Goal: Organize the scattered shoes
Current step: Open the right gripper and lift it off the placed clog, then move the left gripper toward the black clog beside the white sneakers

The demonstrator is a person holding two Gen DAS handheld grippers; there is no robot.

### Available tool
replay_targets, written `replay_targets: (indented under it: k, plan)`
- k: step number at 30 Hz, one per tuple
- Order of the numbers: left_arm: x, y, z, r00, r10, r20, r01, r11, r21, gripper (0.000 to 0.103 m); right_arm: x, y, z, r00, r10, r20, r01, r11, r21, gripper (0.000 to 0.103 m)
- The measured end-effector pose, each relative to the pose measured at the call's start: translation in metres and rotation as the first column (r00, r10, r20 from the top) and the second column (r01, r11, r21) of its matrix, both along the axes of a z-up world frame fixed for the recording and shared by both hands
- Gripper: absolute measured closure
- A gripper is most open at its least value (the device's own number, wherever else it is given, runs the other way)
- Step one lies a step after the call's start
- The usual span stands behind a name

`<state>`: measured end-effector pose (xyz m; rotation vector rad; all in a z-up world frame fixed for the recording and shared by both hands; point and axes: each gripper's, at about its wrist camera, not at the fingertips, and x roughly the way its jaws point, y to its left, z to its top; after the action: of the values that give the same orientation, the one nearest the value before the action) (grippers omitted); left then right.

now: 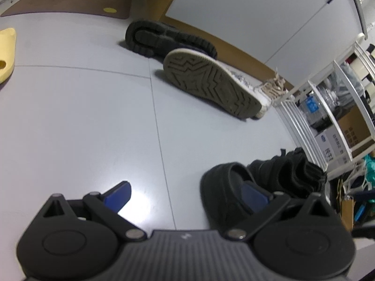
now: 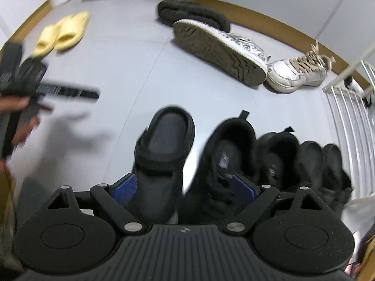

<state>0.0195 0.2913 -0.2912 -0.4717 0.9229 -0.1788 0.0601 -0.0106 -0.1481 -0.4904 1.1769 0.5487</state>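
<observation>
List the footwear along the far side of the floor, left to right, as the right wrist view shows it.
Yellow slides → dark shoe by the wall → silver sneaker tipped sole-up → white sneaker standing upright.

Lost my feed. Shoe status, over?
Both grippers open, empty. Black clog lined up beside black sneakers. Silver shoe tipped over. Floor clear.

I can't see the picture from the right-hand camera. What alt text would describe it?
Seen from above, the open right hand-held gripper hangs over a row of black shoes: a black clog and black sneakers side by side on a grey floor. Farther off, a silver sneaker lies on its side beside an upright white sneaker, with yellow slides at upper left.
</observation>
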Motion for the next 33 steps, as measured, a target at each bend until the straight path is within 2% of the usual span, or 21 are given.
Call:
replay_targets:
  k: [3,7,11,14,17,21,24,30,33]
  plan:
    - [0.004,-0.001,0.004,1.000,-0.010,0.004,0.010,1.000,0.015,0.002,-0.008,-0.017,0.026,0.998,0.054,0.044,-0.051,0.997,-0.062,0.012]
    - [0.011,-0.006,0.003,1.000,-0.016,-0.004,0.016,1.000,0.024,0.007,-0.010,-0.034,0.046,0.999,0.030,0.040,-0.028,0.999,-0.039,0.012]
    - [0.014,-0.014,0.003,0.999,-0.028,-0.016,0.028,0.999,0.046,0.010,-0.008,-0.044,0.044,0.997,0.078,0.010,-0.077,0.997,-0.029,0.012]
    - [0.018,-0.019,0.006,1.000,-0.023,-0.016,0.024,0.998,0.064,0.011,0.003,-0.051,0.038,0.998,0.067,0.011,-0.067,0.997,-0.028,0.012]
    - [0.024,-0.021,0.012,1.000,-0.004,-0.003,0.004,0.996,0.088,0.012,0.019,-0.054,0.042,0.999,0.033,0.010,-0.033,0.999,0.031,0.012]
    - [0.039,-0.020,0.028,0.999,0.032,0.019,-0.034,0.992,0.119,0.012,0.034,-0.058,0.055,0.997,-0.004,0.072,-0.007,0.988,0.152,0.011]
    - [0.060,-0.019,0.047,0.999,0.031,0.032,-0.036,0.985,0.168,0.011,0.039,-0.060,0.046,0.998,-0.024,0.052,0.011,0.974,0.225,0.012]
    - [0.117,-0.020,0.083,0.997,-0.004,0.073,-0.015,0.965,0.260,0.008,0.040,-0.066,0.021,0.999,0.023,0.031,-0.032,0.942,0.335,0.012]
    - [0.148,-0.029,0.095,0.997,-0.039,0.074,0.016,0.959,0.282,0.008,0.042,-0.081,-0.001,1.000,-0.009,-0.021,0.016,0.923,0.384,0.012]
